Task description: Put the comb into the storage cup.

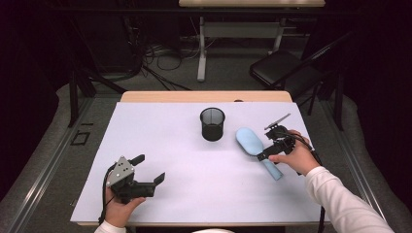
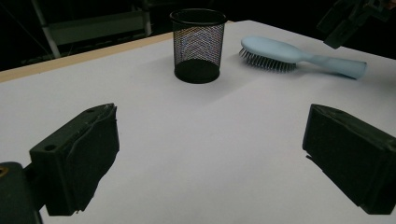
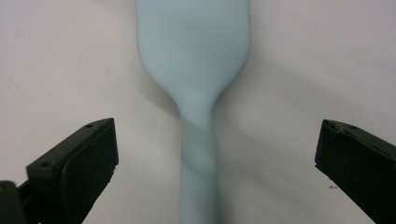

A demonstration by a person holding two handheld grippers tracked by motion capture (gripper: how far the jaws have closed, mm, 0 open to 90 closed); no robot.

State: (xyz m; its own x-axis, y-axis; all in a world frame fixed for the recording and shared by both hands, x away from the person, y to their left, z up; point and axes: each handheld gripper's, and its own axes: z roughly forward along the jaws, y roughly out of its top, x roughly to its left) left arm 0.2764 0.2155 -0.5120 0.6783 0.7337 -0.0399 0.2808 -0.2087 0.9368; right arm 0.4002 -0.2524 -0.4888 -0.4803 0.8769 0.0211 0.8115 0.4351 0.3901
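Note:
A light blue hairbrush (image 1: 253,144) lies bristles down on the white-covered table (image 1: 194,194), right of centre, its handle pointing toward the near right. My right gripper (image 1: 267,143) hovers over the neck of the brush. In the right gripper view it (image 3: 215,144) stands open, jaws wide on either side of the brush handle (image 3: 196,154) and not touching it. A black mesh cup (image 1: 213,124) stands upright at the middle back, with nothing visible in it. My left gripper (image 1: 149,168) rests open at the near left, nothing between its jaws, facing the cup (image 2: 198,44) and the brush (image 2: 280,53).
The table's wooden back edge (image 1: 204,96) shows beyond the white cover. Behind it are a dark folding chair (image 1: 282,68) at the right, another table's leg (image 1: 201,48), and cables (image 1: 160,58) on the floor. Dark floor lies on both sides.

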